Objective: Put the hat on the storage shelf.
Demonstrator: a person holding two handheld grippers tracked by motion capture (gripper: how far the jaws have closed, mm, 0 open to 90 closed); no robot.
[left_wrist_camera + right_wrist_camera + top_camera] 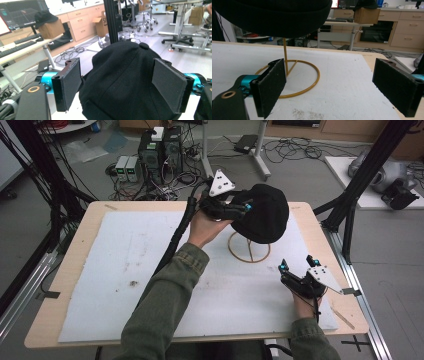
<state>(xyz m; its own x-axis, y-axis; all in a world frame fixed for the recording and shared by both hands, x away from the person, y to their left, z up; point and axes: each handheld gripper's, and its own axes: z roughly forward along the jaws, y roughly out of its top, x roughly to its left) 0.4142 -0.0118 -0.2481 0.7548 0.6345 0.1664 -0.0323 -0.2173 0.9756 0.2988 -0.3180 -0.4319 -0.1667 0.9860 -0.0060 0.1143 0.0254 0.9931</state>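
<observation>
Left gripper view has the 2 jaws of the left gripper standing wide apart on either side of the black cap, their pads clear of the fabric, so nothing is clamped. From the high view, that left gripper sits at the cap's left flank, while the cap rests on top of the gold wire stand near the far middle of the bench, over the white mat. Right gripper view looks under the cap's rim at the stand's upright rod and ring base; the right gripper is also spread open and empty, low on the mat near the right edge. The step in hand looks like settling the cap on the stand and letting go. Next, the left gripper likely needs to back away level without brushing the crown, or the light stand could tip.
</observation>
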